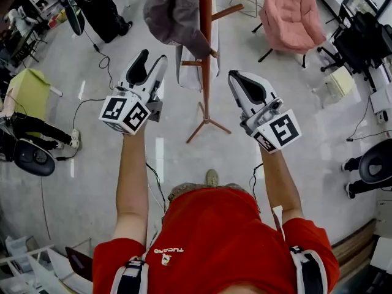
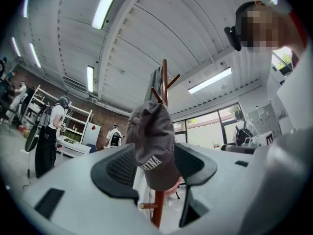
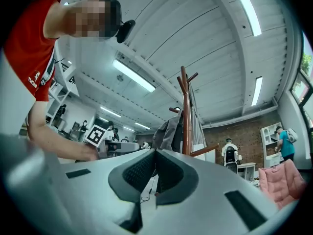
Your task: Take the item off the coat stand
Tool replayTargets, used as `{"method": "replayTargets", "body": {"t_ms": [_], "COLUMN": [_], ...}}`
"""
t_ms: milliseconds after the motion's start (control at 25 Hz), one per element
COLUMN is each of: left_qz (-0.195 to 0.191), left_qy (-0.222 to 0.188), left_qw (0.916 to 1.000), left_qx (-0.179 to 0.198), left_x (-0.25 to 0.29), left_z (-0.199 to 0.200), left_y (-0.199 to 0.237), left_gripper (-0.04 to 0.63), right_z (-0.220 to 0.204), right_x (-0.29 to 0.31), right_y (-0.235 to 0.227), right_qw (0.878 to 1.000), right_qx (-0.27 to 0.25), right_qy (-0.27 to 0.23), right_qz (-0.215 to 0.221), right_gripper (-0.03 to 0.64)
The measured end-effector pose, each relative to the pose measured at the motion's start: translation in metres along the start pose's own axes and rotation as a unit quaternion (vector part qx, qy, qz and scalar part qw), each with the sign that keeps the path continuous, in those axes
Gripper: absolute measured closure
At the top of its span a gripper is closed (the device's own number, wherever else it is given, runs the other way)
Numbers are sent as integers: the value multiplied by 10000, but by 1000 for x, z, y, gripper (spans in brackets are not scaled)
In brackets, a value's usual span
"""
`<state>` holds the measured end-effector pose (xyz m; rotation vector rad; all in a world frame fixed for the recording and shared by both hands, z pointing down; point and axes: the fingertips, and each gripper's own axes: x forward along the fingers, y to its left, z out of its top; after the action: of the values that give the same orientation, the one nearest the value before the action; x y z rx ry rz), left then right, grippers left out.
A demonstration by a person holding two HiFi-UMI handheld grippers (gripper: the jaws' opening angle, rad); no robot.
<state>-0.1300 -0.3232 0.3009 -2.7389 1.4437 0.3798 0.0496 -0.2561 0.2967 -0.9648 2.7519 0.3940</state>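
Observation:
A dark grey cap [image 1: 174, 11] hangs on an upper peg of the red-brown wooden coat stand [image 1: 206, 54]. My left gripper [image 1: 152, 57] is raised just below and left of the cap, open. In the left gripper view the cap [image 2: 154, 141] shows in the gap between the two fingers [image 2: 117, 173], and the pads are not pressing on it. My right gripper [image 1: 234, 73] is held up on the right of the pole, shut and empty. In the right gripper view the stand [image 3: 185, 111] and cap [image 3: 168, 131] stand beyond the right gripper [image 3: 154, 153].
A pale garment [image 1: 190, 72] also hangs on the stand, whose splayed feet [image 1: 208, 124] rest on the floor. A pink chair [image 1: 291, 14] is behind, black office chairs [image 1: 361, 41] to the right, a yellow-green seat [image 1: 27, 94] to the left. Cables [image 1: 101, 57] cross the floor.

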Motion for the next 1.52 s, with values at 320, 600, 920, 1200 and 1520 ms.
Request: {"method": "replayTargets", "body": {"t_ms": [320,600,920,1200,1520], "left_qz": [-239,-947,-1403,-1178,-750], "left_qy": [77,128,79,-272,-739], "left_qw": [9987,9930,9885,9919,9937], "left_qx": [-445,-688,-556,-399,-395], "left_x": [39,68,94,93,75], "left_z": [-7,-13,-3,26,89], "left_y": [48,52,42,43,54], "left_gripper": [278,264,399,575,577], "right_z": [-21,-28,-28,-26,-21], "right_x": [15,27,39,39,46], "right_y": [-23,-35,-43,-52,-45], "right_qw": [9999,9996,9986,9981,9987], "right_qx": [56,8,-39,-33,-18], "right_qy": [129,241,324,276,146], "right_qz": [29,-164,-420,-553,-498], "right_gripper": [594,594,594,593,594]}}
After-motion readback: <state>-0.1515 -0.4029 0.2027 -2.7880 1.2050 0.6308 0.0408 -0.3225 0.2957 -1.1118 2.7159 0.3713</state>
